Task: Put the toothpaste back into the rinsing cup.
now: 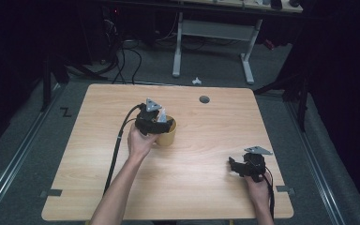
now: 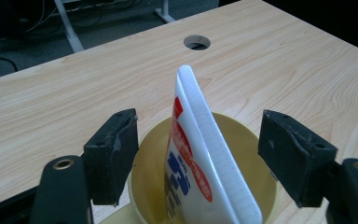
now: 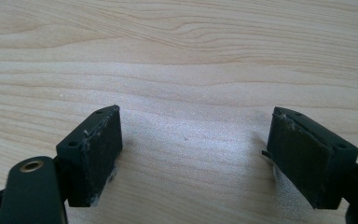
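Observation:
A yellow cup (image 1: 168,136) stands on the wooden table (image 1: 201,187), left of its middle. A white tube (image 2: 193,163) with red and blue print leans upright inside the cup (image 2: 147,158), its flat crimped end up. My left gripper (image 2: 200,123) hangs over the cup's rim, open. Its pads (image 2: 116,154) stand on either side of the tube with a gap to each, touching neither tube nor cup. In the high view a hand holds this gripper (image 1: 158,121) at the cup. My right gripper (image 1: 234,165) rests low near the table's front right, open (image 3: 193,135) over bare wood.
A round cable hole (image 1: 204,99) sits in the table near its far edge, also seen beyond the cup (image 2: 196,42). White desk legs (image 1: 177,47) and cables stand on the floor behind. The left gripper's black cable (image 1: 117,150) trails across the table's left half.

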A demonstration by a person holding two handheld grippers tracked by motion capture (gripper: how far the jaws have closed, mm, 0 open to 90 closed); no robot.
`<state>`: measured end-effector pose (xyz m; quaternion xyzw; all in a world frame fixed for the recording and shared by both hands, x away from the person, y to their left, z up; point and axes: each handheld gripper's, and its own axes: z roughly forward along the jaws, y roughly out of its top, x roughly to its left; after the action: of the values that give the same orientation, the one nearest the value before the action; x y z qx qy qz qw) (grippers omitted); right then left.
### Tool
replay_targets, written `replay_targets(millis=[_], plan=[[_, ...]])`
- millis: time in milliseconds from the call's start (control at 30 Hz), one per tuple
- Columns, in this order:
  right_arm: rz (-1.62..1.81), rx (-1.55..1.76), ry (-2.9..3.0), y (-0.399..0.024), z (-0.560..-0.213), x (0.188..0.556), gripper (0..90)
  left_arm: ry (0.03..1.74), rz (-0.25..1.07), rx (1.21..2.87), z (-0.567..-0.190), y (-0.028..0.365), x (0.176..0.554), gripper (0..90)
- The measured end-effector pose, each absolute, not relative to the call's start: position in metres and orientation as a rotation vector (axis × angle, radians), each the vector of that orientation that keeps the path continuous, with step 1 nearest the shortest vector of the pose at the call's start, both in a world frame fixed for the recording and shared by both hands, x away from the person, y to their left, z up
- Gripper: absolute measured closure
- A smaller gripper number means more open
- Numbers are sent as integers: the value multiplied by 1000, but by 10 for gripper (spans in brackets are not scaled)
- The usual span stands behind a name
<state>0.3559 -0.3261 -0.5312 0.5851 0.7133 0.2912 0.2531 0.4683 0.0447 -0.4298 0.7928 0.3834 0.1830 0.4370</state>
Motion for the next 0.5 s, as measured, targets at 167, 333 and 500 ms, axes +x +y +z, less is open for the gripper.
replay_targets(millis=[167, 333, 500], plan=[[792, 1591, 1939, -326, -531, 356, 182, 938, 465, 1973, -426, 44, 464, 260], [792, 1591, 1939, -326, -531, 356, 182, 924, 462, 1966, -422, 46, 460, 245], [792, 1591, 1939, -326, -531, 356, 182, 915, 455, 1955, -419, 49, 457, 235]])
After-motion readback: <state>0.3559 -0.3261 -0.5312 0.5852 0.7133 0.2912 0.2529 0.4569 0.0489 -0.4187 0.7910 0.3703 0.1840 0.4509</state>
